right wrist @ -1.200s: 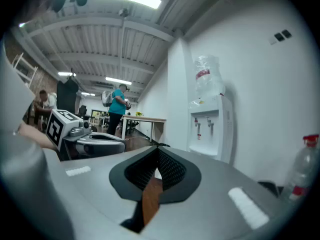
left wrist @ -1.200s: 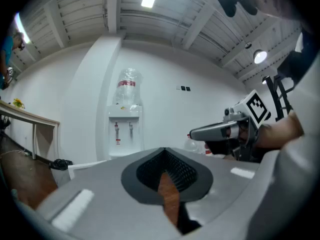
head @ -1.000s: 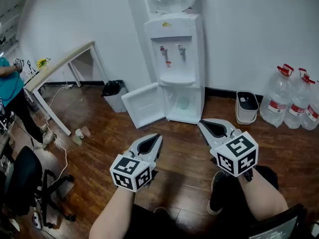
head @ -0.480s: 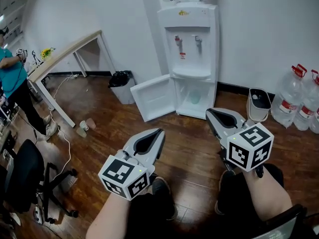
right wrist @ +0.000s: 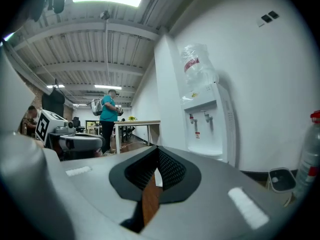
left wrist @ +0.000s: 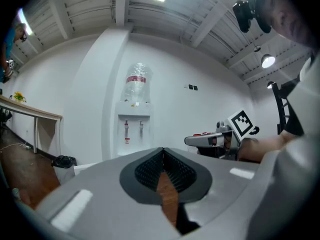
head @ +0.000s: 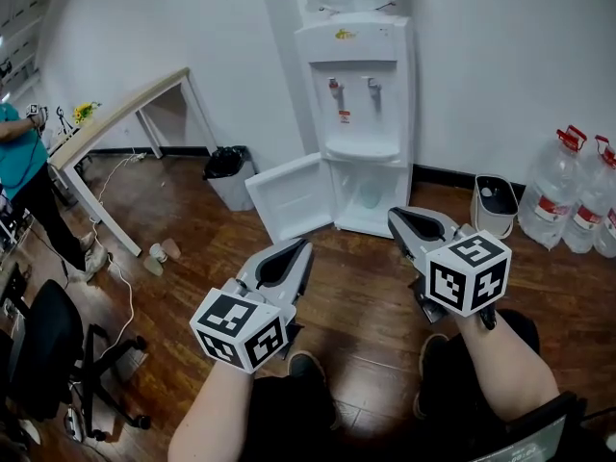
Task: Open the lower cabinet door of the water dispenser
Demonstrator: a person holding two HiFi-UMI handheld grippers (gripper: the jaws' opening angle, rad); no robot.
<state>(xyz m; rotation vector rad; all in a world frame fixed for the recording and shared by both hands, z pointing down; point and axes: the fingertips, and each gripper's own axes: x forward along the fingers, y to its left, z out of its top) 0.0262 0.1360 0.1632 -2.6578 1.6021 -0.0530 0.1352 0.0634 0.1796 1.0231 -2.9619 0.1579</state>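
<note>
The white water dispenser (head: 358, 114) stands against the far wall with a bottle on top. Its lower cabinet door (head: 292, 198) is swung open to the left, and the cabinet's inside (head: 369, 195) shows. My left gripper (head: 306, 248) hovers level over the wood floor, short of the door, its jaws closing together on nothing. My right gripper (head: 395, 218) is shut and empty, level, in front of the cabinet opening and apart from it. The left gripper view shows the dispenser (left wrist: 133, 134) beyond the met tips (left wrist: 162, 150). The right gripper view shows the dispenser (right wrist: 207, 124) past the right gripper's tips (right wrist: 158, 149).
Large water bottles (head: 568, 200) and a small bin (head: 489, 205) stand right of the dispenser. A black waste bin (head: 229, 173) is left of the door. A table (head: 115, 118), a person in teal (head: 19, 181), cups (head: 162, 253) and an office chair (head: 43, 345) are at left.
The left gripper has risen a little. The right gripper has shifted sideways and rolled slightly. The cabinet door stays open.
</note>
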